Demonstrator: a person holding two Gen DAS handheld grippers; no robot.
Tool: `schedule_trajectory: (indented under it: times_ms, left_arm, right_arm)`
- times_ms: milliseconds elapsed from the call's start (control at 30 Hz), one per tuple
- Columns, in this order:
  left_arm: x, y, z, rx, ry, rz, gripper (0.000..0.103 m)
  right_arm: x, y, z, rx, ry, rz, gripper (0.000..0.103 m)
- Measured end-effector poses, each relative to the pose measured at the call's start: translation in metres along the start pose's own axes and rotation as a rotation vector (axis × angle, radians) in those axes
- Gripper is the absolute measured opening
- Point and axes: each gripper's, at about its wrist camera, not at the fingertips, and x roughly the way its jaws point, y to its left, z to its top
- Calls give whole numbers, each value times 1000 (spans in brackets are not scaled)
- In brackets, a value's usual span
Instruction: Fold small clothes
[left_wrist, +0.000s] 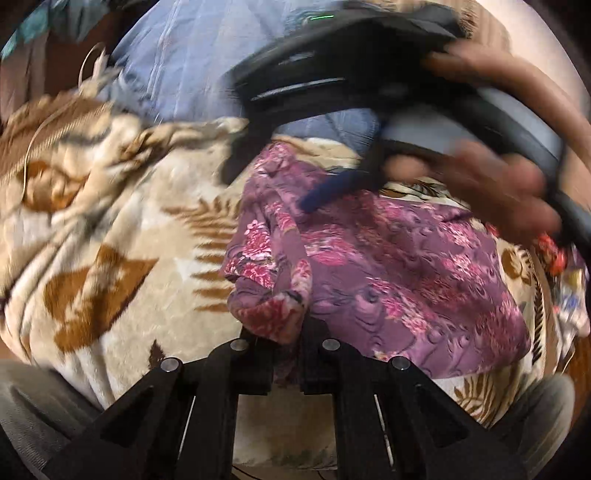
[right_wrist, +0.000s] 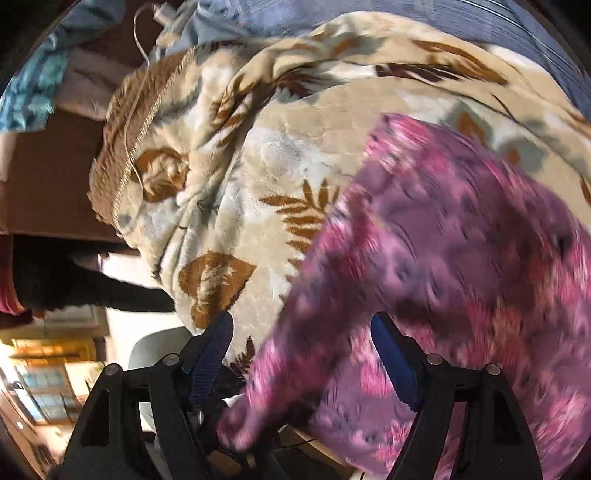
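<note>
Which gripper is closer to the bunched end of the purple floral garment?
Left. The left gripper is shut on the bunched end of the purple floral garment. The right gripper is open, with cloth lying loose between its fingers farther along the garment.

Right gripper (right_wrist: 303, 354) is spread wide, blue pads (right_wrist: 212, 354) apart; blurry purple floral cloth (right_wrist: 461, 277) is draped between them over the beige leaf-print blanket (right_wrist: 229, 177).

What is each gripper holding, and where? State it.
The left gripper pinches a bunched edge of the purple floral garment. The right gripper is open, holding nothing.
</note>
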Motion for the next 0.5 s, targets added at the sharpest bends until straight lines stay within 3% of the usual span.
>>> schedule_trajectory:
  times_ms: [133,233,267,300,367,500]
  left_arm:
    - [-2,-11,0,47,-15,2,6]
    - [-2,-18,-2,60,-13,2,6]
    - [-1,-20,-2,67,-13,6,6]
    - [-1,-21,-2,69,-6,3,6]
    - [-2,-18,-1,55,-2,-9,6]
    - [-16,-8,3,-10,-35,-97,6]
  right_arm:
    - [26,12,18,-65,68,-202,78]
    - [40,16,23,-117,114,-275,71]
    - [45,17,24,-142,128,-317,60]
    - [48,18,25,-153,133,-348,37]
    - [47,17,24,-157,126,-382,16]
    - [11,10,16,-128,31,-296,11]
